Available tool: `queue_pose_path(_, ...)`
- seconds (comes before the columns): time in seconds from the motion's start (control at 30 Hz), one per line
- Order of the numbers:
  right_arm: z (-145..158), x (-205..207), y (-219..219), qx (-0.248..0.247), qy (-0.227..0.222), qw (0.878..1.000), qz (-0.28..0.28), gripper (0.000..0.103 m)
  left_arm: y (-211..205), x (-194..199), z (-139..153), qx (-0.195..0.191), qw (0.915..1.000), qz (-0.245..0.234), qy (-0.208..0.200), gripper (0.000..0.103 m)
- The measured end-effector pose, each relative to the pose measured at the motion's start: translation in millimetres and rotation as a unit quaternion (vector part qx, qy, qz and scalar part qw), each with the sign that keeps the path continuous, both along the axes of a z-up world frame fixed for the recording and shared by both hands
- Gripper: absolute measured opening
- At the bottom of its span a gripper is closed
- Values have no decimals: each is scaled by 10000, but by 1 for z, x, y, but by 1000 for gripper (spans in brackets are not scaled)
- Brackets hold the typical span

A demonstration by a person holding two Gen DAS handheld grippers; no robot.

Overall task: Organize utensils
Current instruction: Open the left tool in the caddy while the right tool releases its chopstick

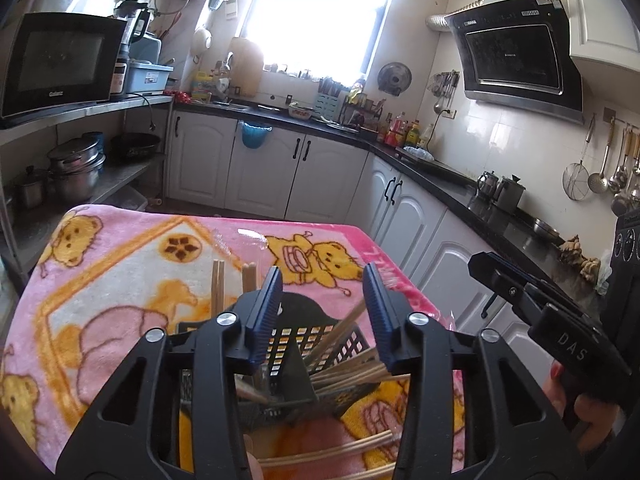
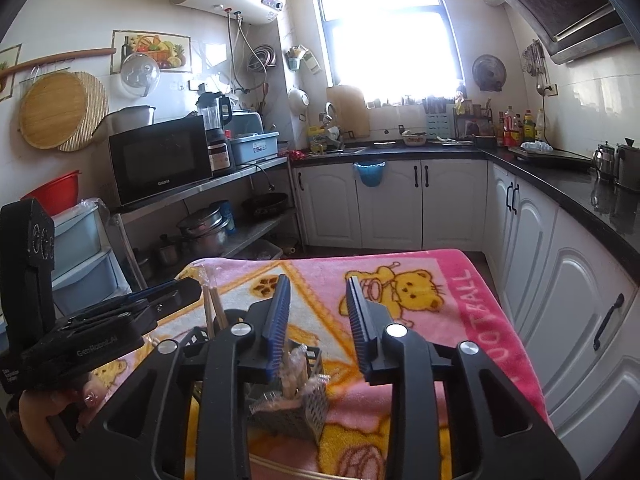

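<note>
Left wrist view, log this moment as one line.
left tool: open, empty | right tool: open, empty | chopsticks: in black basket | blanket: underneath

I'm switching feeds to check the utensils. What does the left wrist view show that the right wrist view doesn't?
Only the left wrist view: loose chopsticks fanned beside and in front of the black basket. Only the right wrist view: a grey mesh holder with clear plastic utensils. Both: the pink blanket, upright chopsticks, and both open grippers, left and right.
</note>
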State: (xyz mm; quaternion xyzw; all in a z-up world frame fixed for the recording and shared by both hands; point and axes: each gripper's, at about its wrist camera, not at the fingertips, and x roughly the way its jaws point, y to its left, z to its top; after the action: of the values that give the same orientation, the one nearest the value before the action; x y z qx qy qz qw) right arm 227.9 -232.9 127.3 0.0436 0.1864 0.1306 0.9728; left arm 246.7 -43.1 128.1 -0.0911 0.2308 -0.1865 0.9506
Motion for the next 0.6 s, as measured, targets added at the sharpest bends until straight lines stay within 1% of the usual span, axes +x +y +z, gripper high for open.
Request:
queue_pose_path(0.07,-1,-4,-1,-25,1,10000,-12,32,1,-4,0,14,10000,2,3,45)
queue_pose_path(0.1,-1,-7,-2,-41,8,10000,-26,34,2,-5,1,9,10000,4,-1,47)
queue_pose_path(0.17,-2,-11,-4,-34,19,10000,-50,37,3,-8,1,25,10000,6,-27,56)
queue_pose_path(0.3,-3,-22,-6,-22,12,10000,-40,41,4,-18,1,83,9999,48,-98,67)
queue_pose_path(0.37,-3,-28,-5,-49,0,10000,-41,42,6,-22,0,87,9999,55,-101,76)
queue_pose_path(0.5,-5,-36,-4,-123,-9,9999,-28,46,8,-28,-3,102,9999,84,-100,83)
queue_pose_path(0.57,-6,-41,-3,-127,-8,9999,-4,48,10,-31,-4,87,9999,105,-91,88)
queue_pose_path(0.6,-6,-42,-3,-131,-4,9999,8,49,11,-33,-5,80,9999,112,-86,89)
